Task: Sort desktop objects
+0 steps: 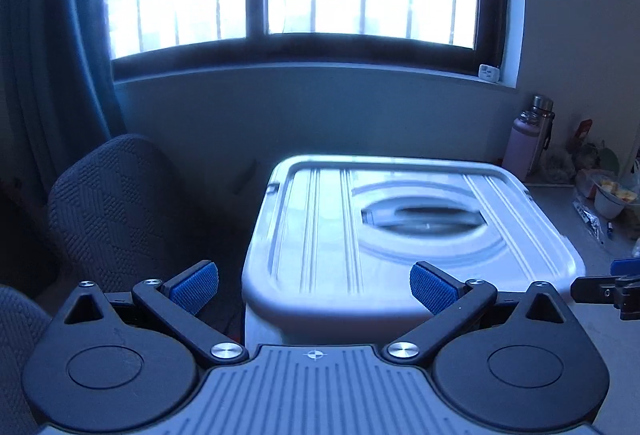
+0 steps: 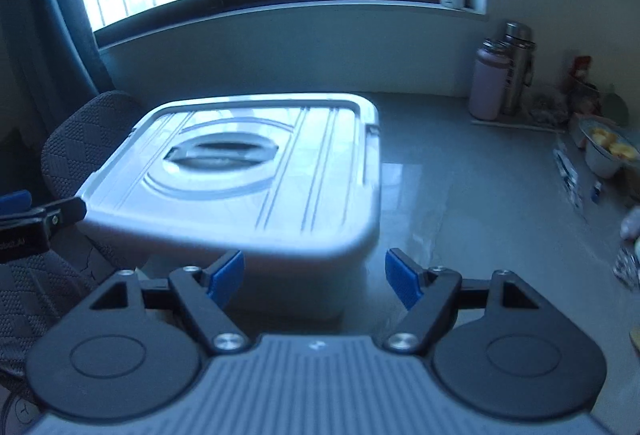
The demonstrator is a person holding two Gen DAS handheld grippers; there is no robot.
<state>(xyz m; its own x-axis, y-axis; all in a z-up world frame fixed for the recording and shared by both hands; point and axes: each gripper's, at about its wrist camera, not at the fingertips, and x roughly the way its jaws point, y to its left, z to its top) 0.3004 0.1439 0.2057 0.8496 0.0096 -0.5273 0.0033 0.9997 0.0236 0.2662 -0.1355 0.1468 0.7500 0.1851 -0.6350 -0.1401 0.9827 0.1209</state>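
Observation:
A white plastic storage box (image 1: 400, 235) with a shut, ribbed lid and a recessed handle stands on the grey table at its left end; it also shows in the right wrist view (image 2: 256, 171). My left gripper (image 1: 314, 287) is open and empty, just in front of the box's near left corner. My right gripper (image 2: 314, 275) is open and empty, at the box's near right corner, just above the table. Each gripper's tip shows at the edge of the other's view.
A pink bottle (image 2: 488, 83) and a steel flask (image 2: 518, 67) stand at the table's back right. Bowls with yellow food (image 2: 608, 151) and small clutter line the right edge. Dark padded chairs (image 1: 104, 203) stand left of the table. The grey tabletop (image 2: 460, 195) lies right of the box.

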